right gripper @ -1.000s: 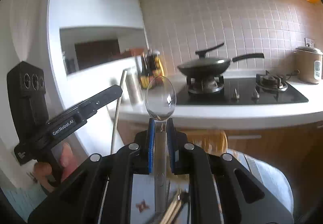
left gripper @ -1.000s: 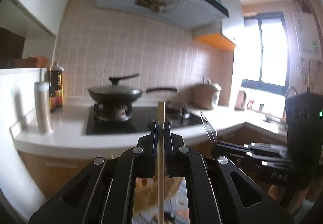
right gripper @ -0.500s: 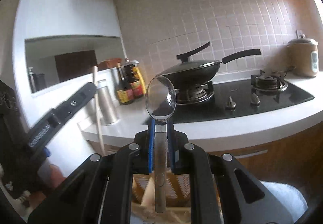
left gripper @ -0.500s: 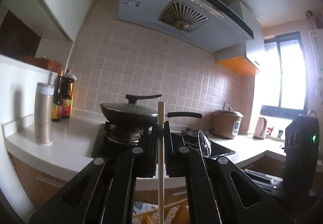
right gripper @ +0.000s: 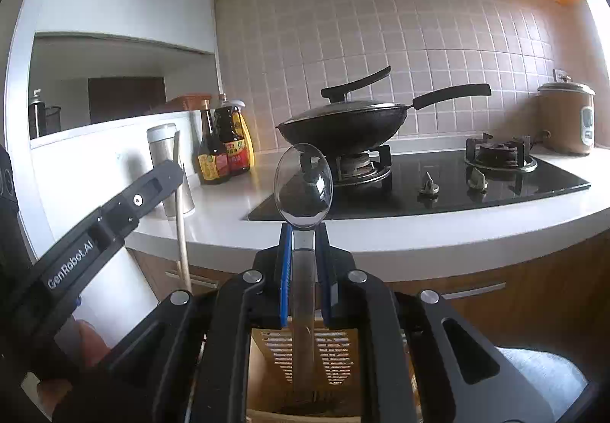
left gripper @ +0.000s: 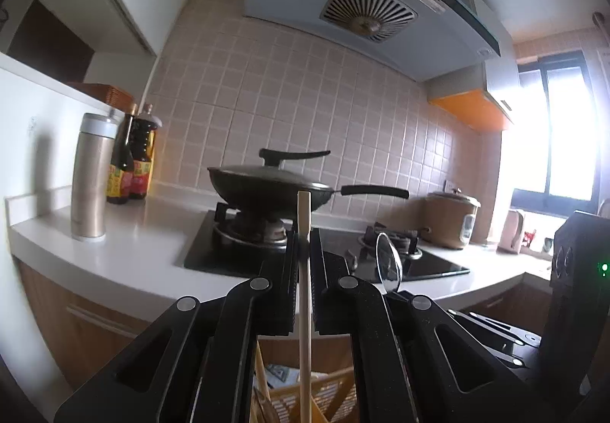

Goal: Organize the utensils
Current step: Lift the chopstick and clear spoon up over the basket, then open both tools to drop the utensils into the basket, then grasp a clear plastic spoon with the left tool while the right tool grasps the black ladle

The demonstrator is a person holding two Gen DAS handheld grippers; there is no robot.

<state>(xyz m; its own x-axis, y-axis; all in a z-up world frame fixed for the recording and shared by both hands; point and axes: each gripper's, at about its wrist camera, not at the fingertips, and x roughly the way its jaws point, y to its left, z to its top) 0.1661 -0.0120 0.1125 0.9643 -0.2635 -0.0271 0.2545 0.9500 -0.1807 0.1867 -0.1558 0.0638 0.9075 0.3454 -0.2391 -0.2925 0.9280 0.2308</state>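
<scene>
**Both grippers loaded above the utensil holder**

Presently, the left gripper (left gripper: 304,232) has its fingers clenched on a single wooden chopstick (left gripper: 304,289), held upright; the stick's top stands clear above the fingertips and its lower length runs down toward the wooden slatted utensil holder (left gripper: 324,396) seen directly below. In the right wrist view the same chopstick (right gripper: 181,217) shows at the left, gripped near its upper part.

The right gripper (right gripper: 304,243) has its blue-padded fingers (right gripper: 286,270) clenched on the neck of a metal spoon (right gripper: 304,186). The bowl stands upright above the fingertips; the handle hangs down between the fingers, its end over the slotted compartment of the holder (right gripper: 305,354). Whether the handle tip touches the holder cannot be told. From the left wrist view the spoon (left gripper: 388,262) appears just right of the left gripper.

Beyond, on the far side, the white tabletop (right gripper: 228,228) carries a black gas hob (right gripper: 438,190) with a lidded wok (right gripper: 343,125) on its left burner. A steel flask (left gripper: 91,175) and two sauce bottles (left gripper: 131,163) stand at far left; a rice cooker (right gripper: 568,118) stands at far right.
</scene>
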